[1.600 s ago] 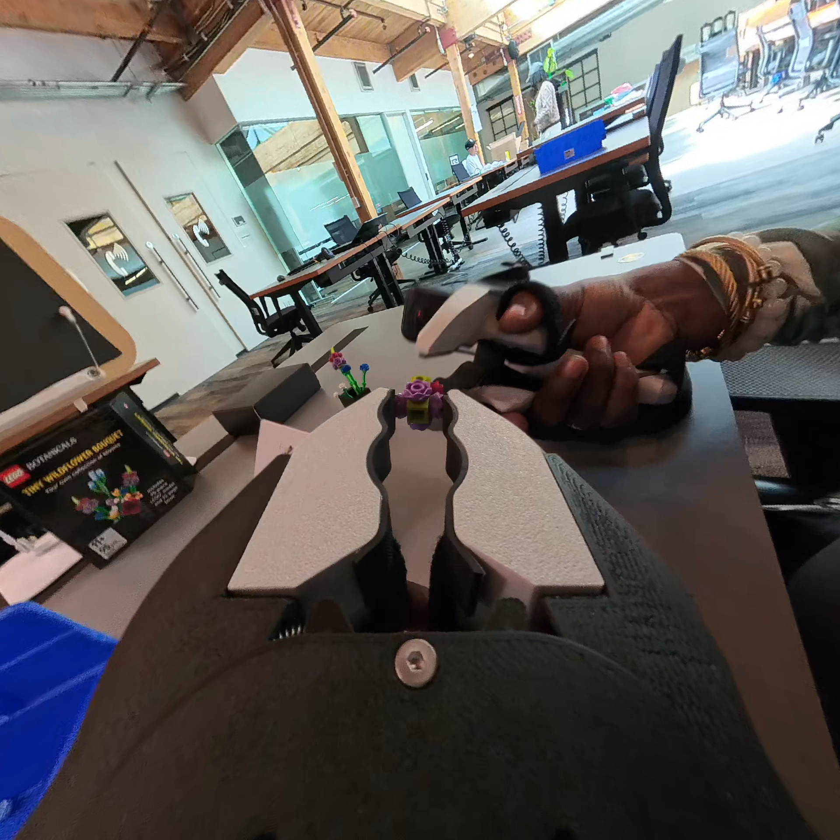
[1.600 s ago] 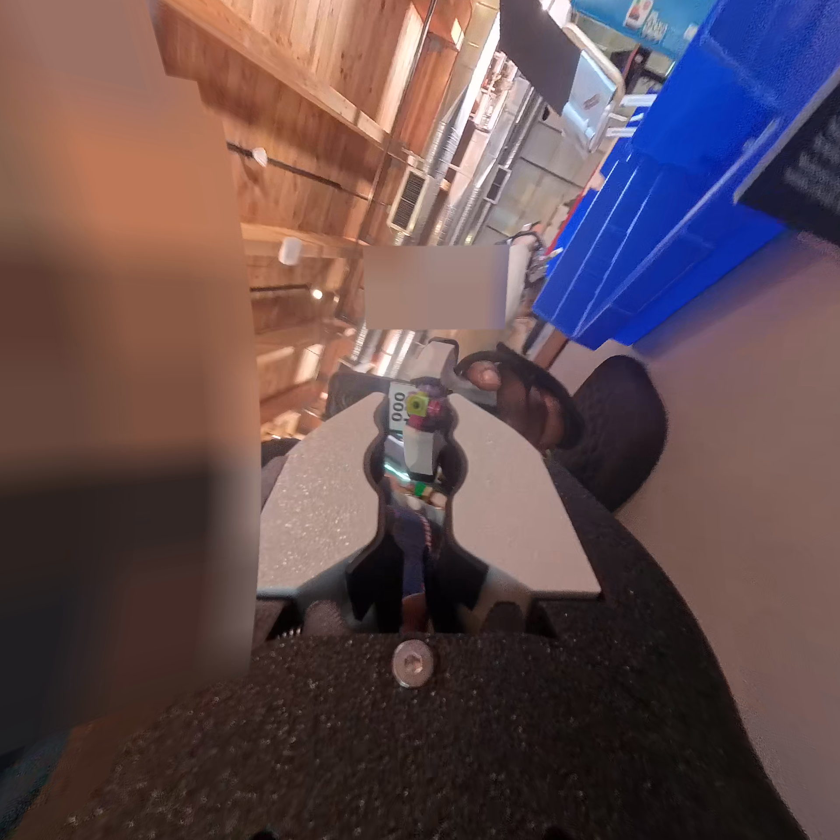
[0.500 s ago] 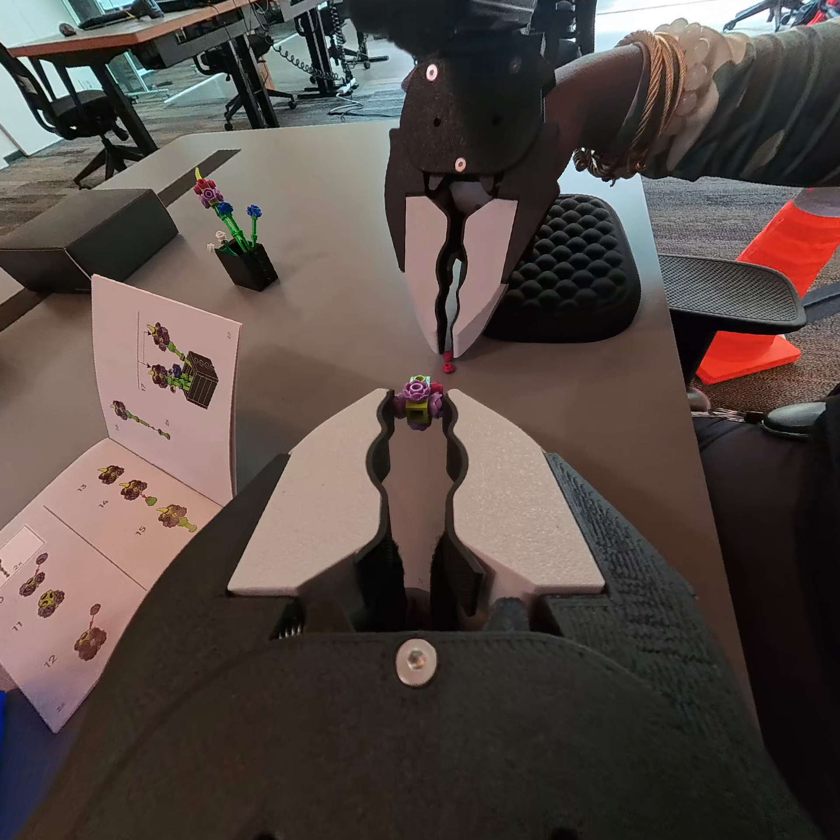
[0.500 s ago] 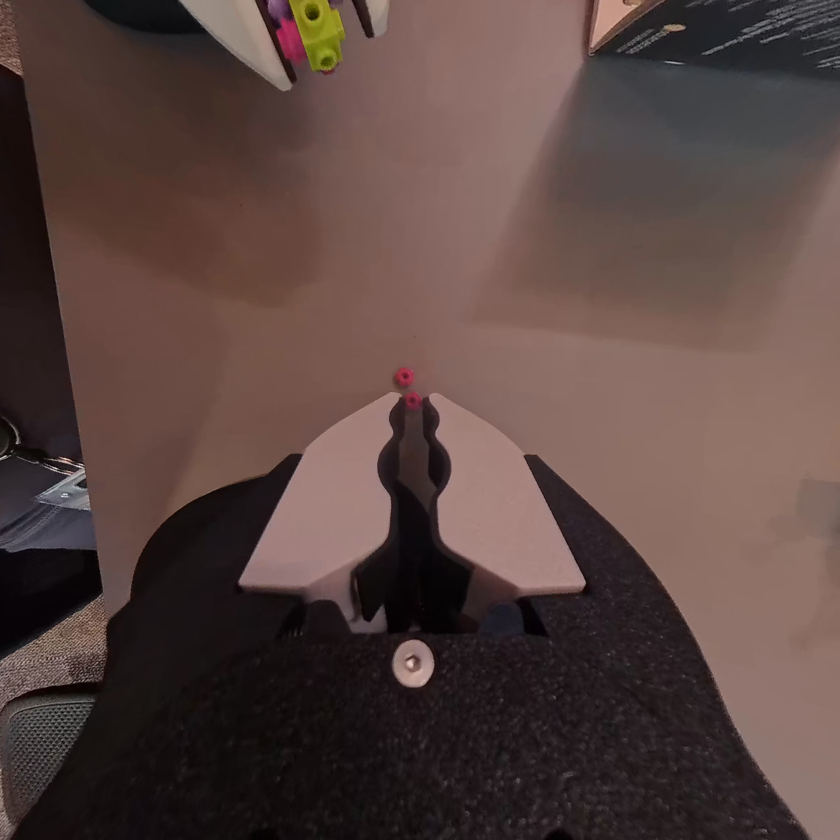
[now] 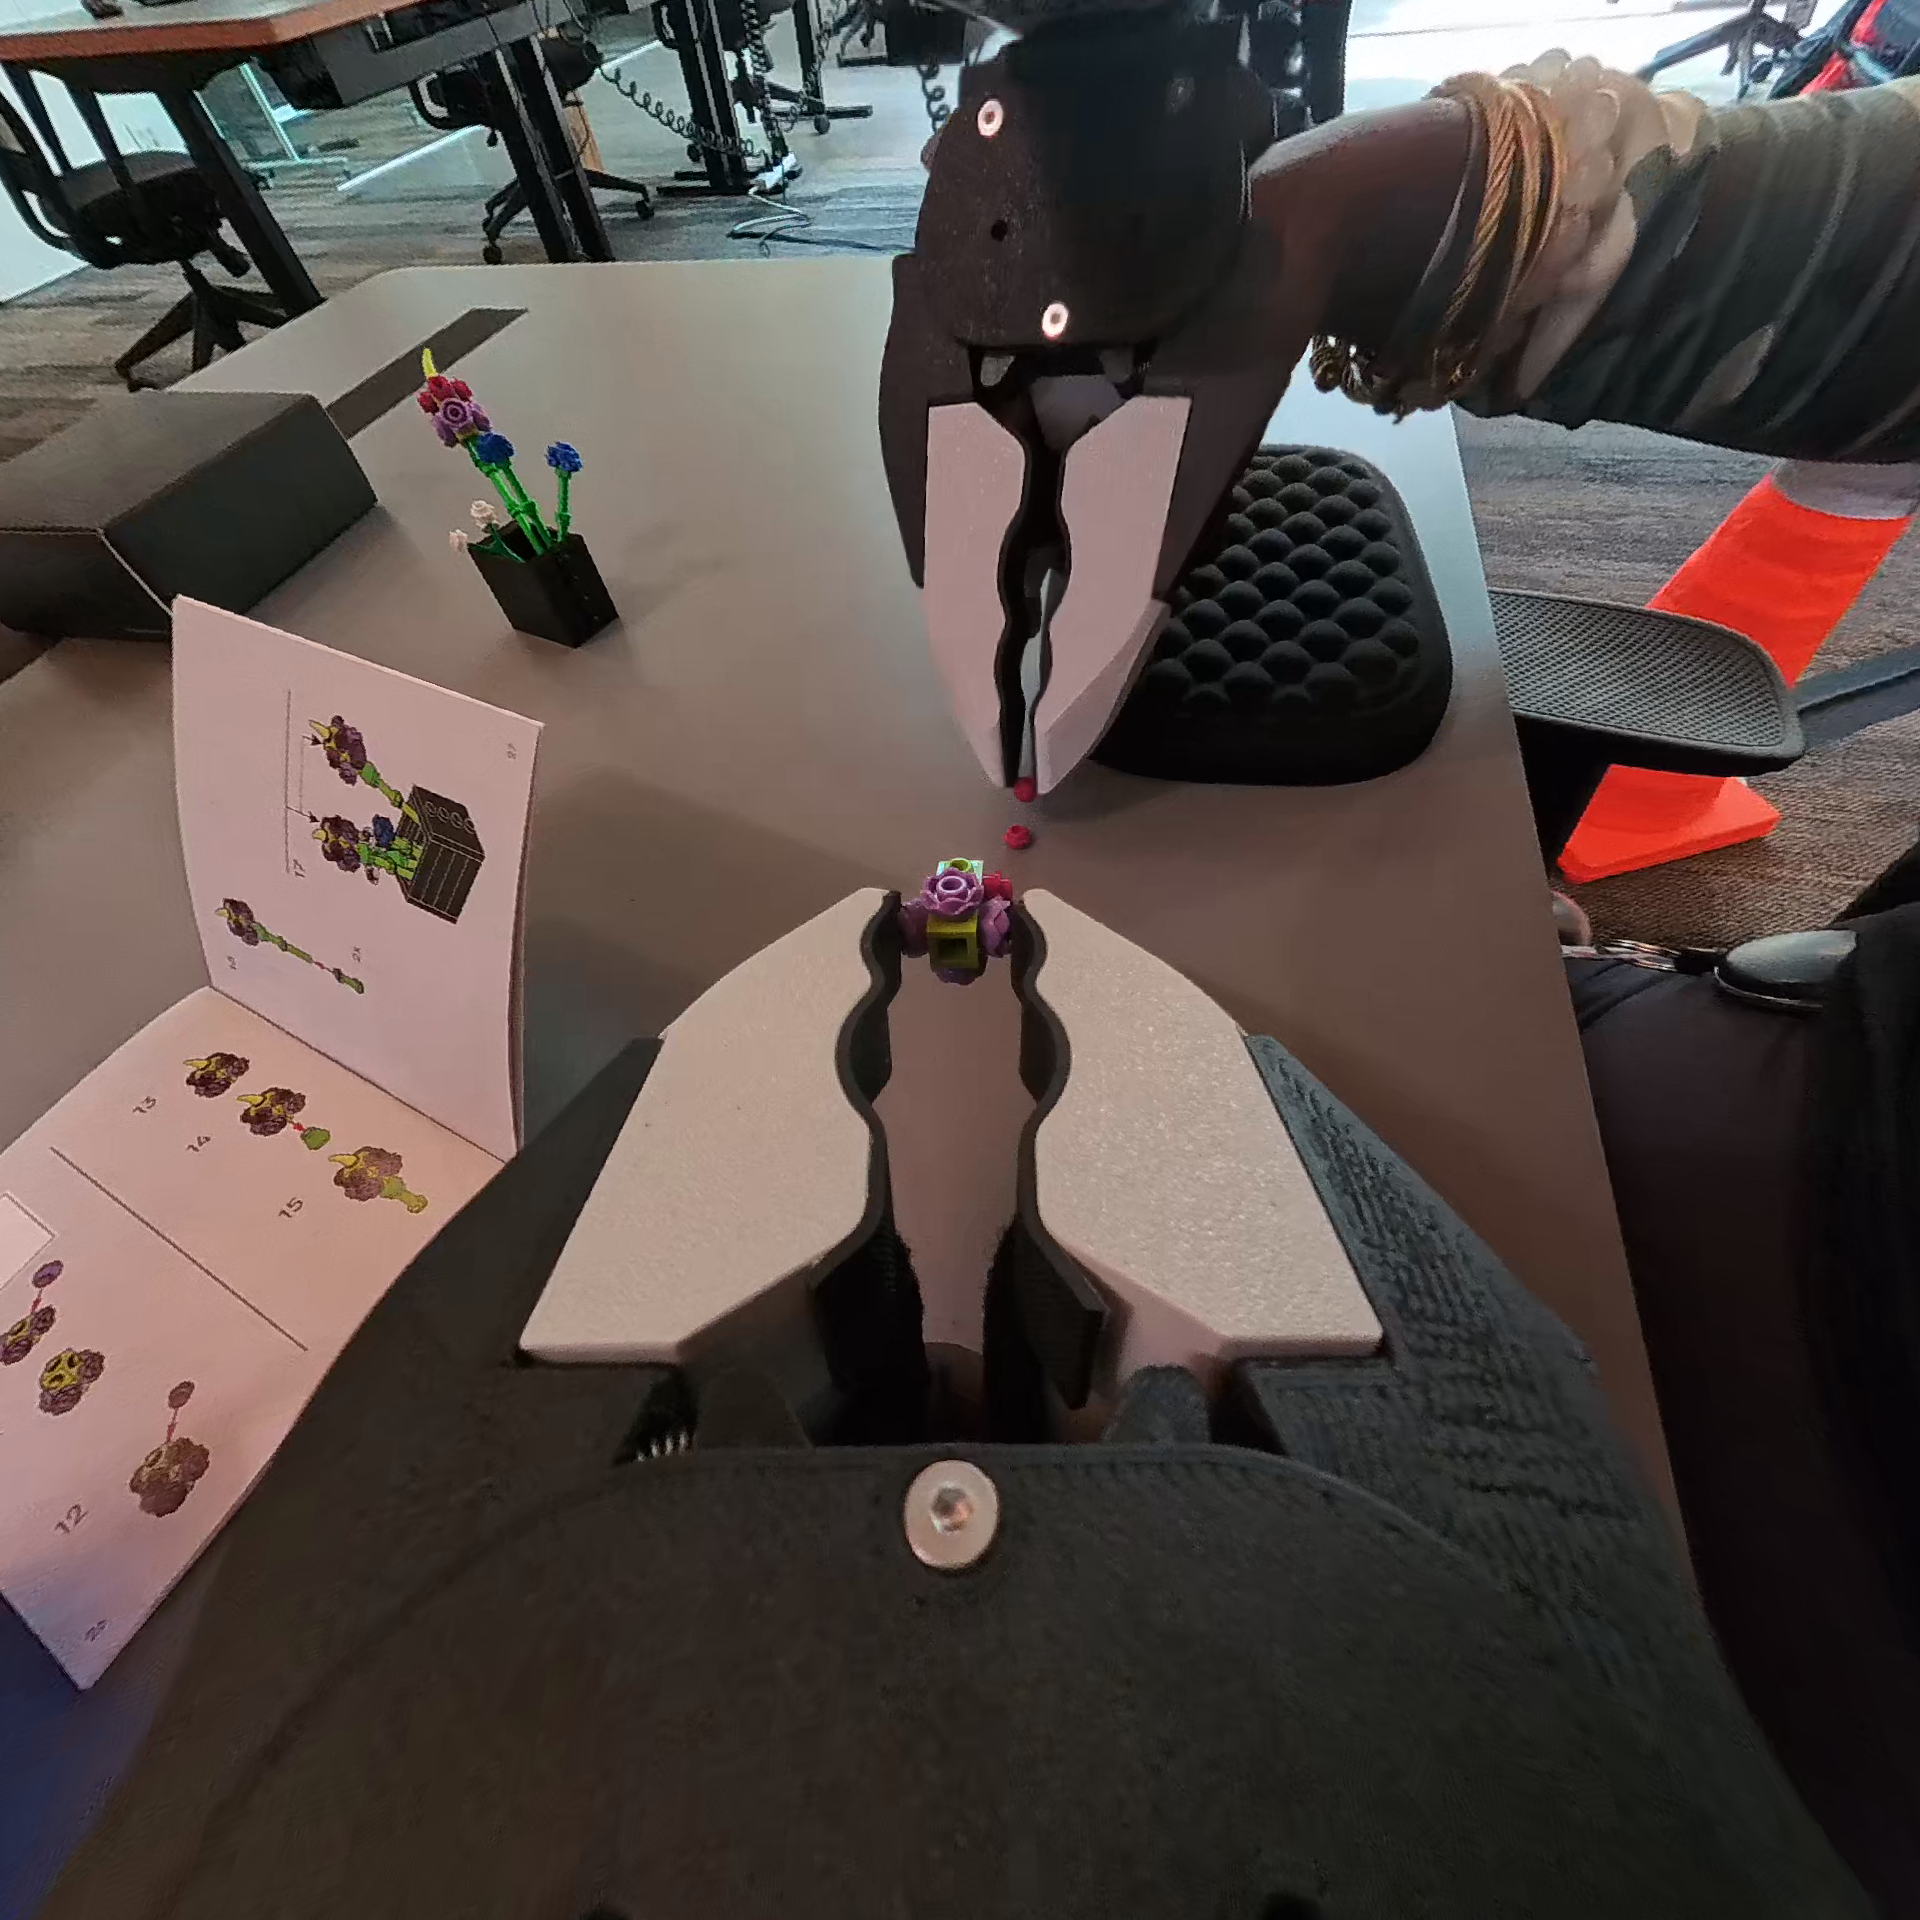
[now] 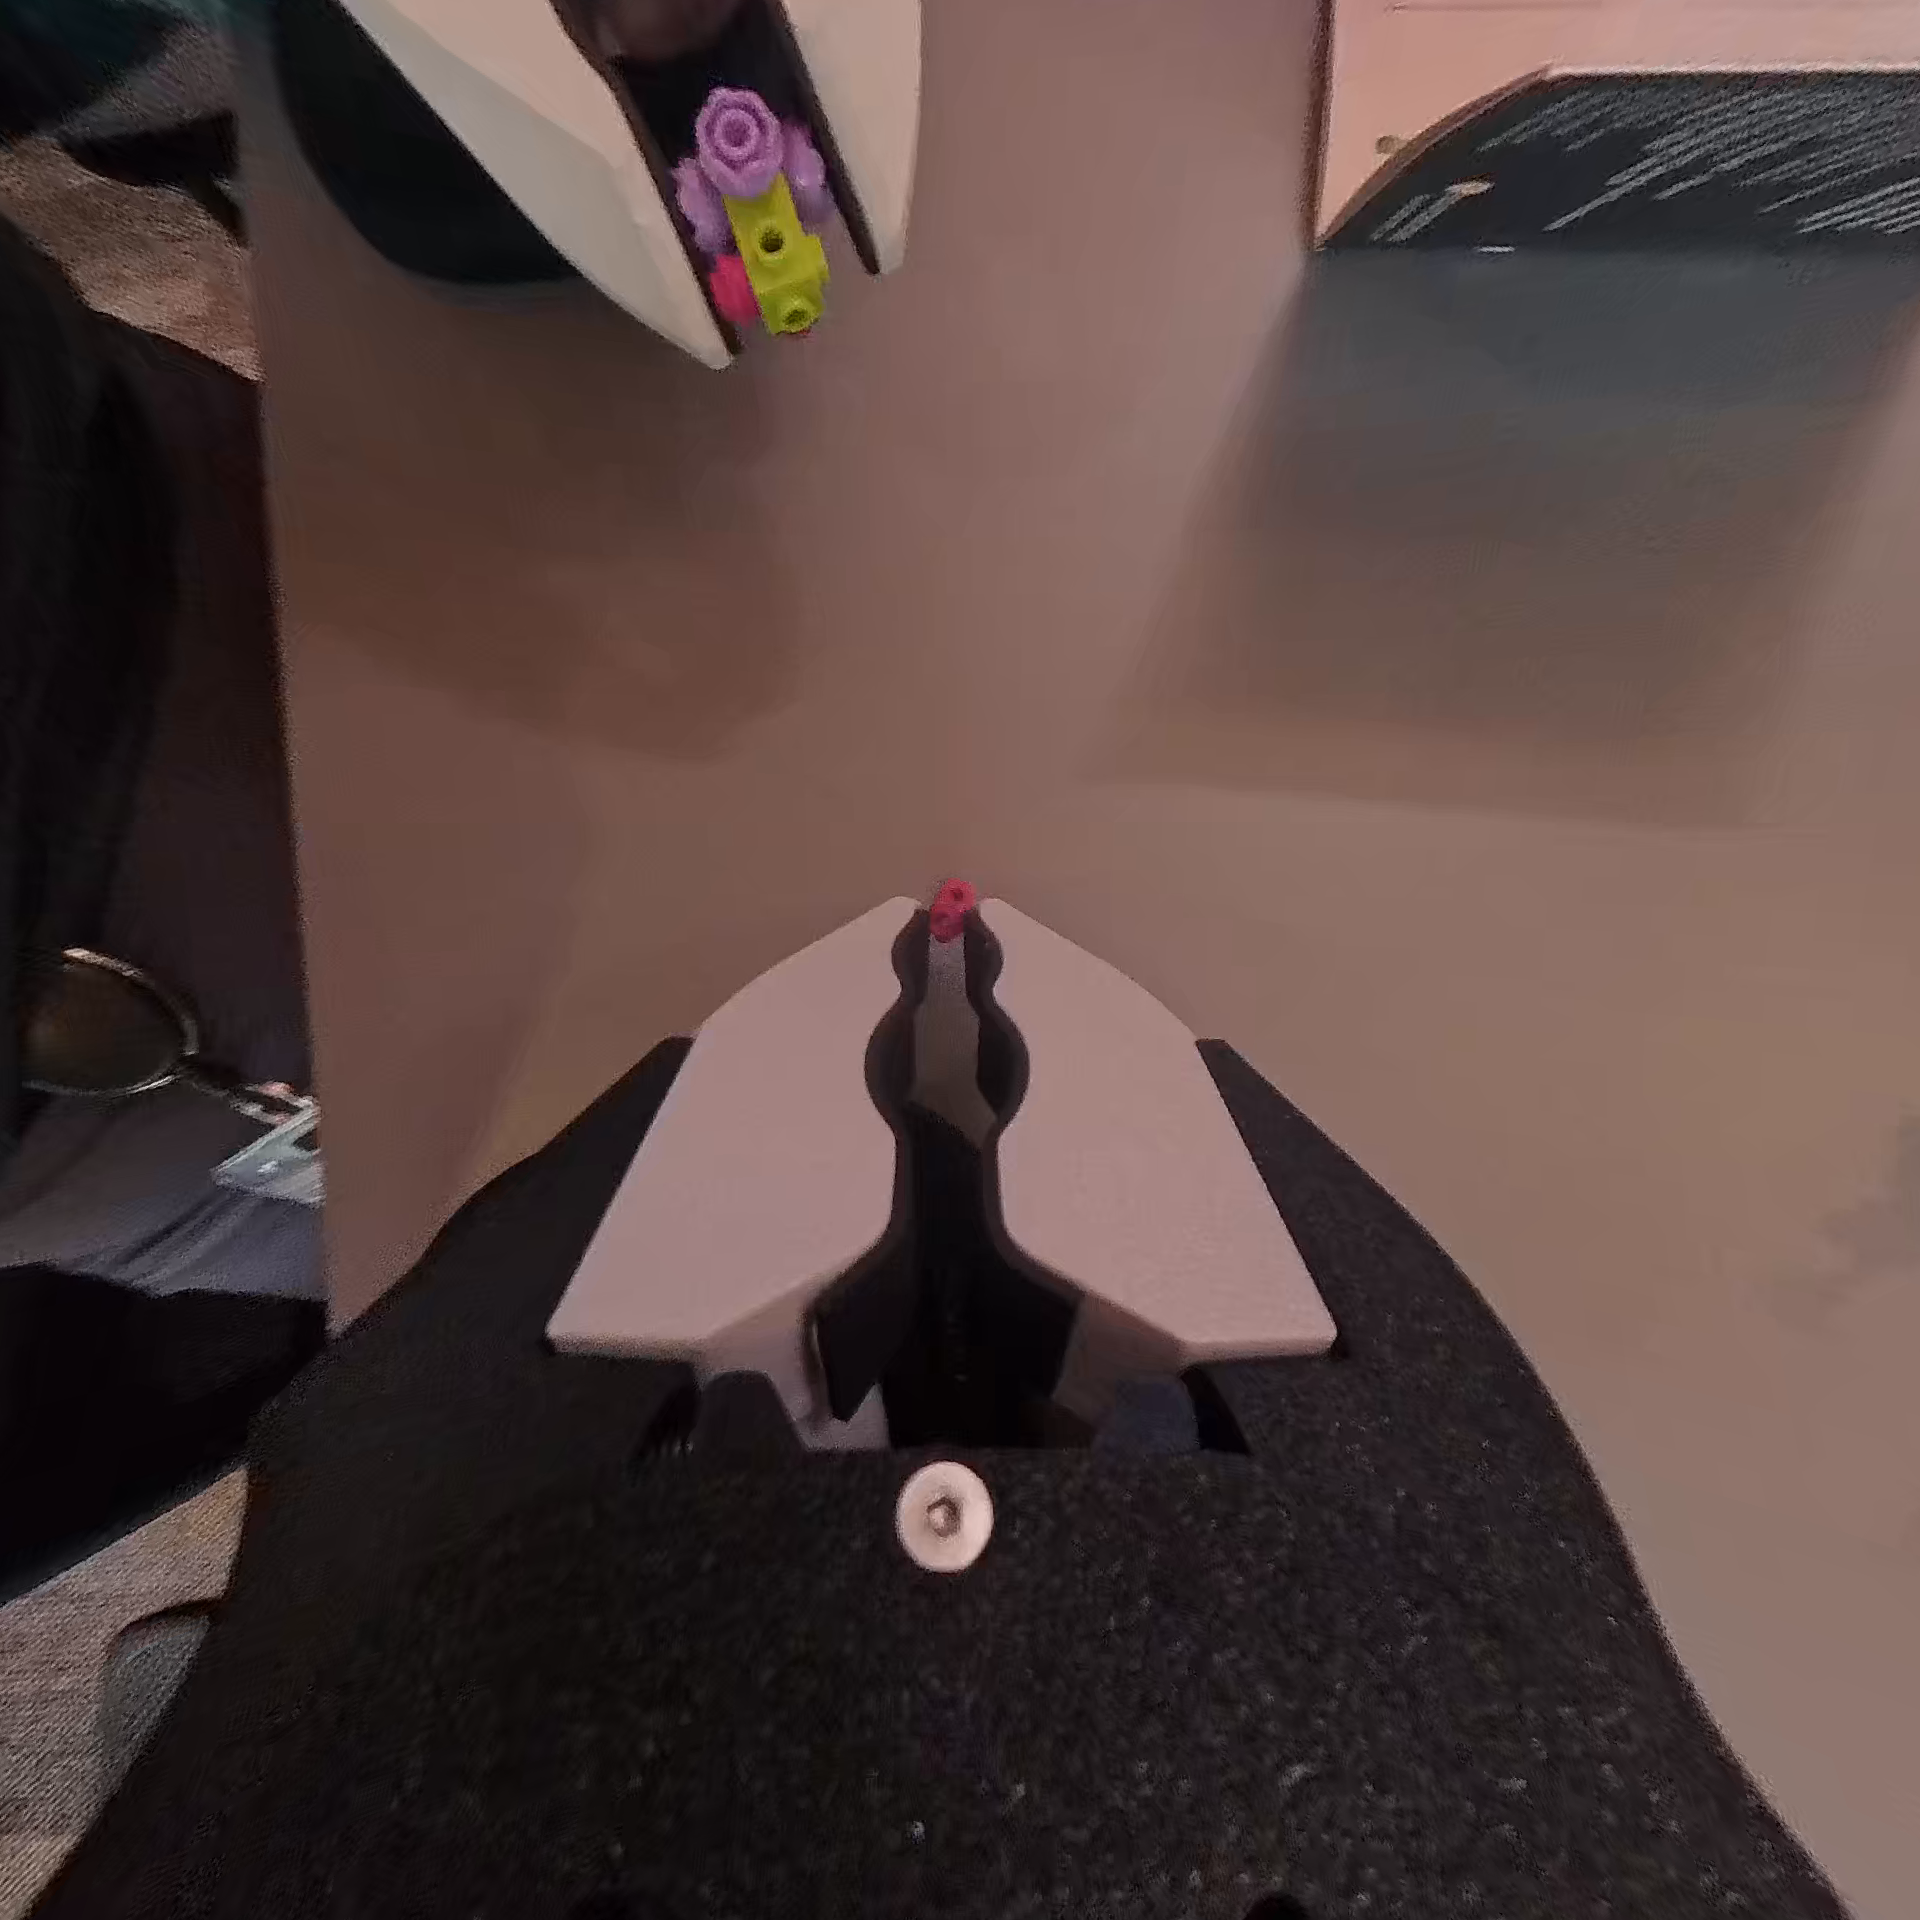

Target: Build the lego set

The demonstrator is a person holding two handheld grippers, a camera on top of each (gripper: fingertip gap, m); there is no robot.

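1. Left wrist view: the left gripper had its jaws drawn narrow on a small flower cluster of purple blooms on a lime-green brick, held at the fingertips above the grey table.
2. The right gripper pointed down at the table, jaws nearly together, pinching a tiny pink stud at the tips.
3. A second pink stud lay on the table just below it, between the two grippers.
4. An open instruction booklet stood to the left; behind it a black pot of built flowers stood upright.
5. A black dimpled cushion lay behind the right gripper.
6. Right wrist view: the right gripper showed the pink stud clamped at the tips, with the left gripper and its flower cluster opposite.
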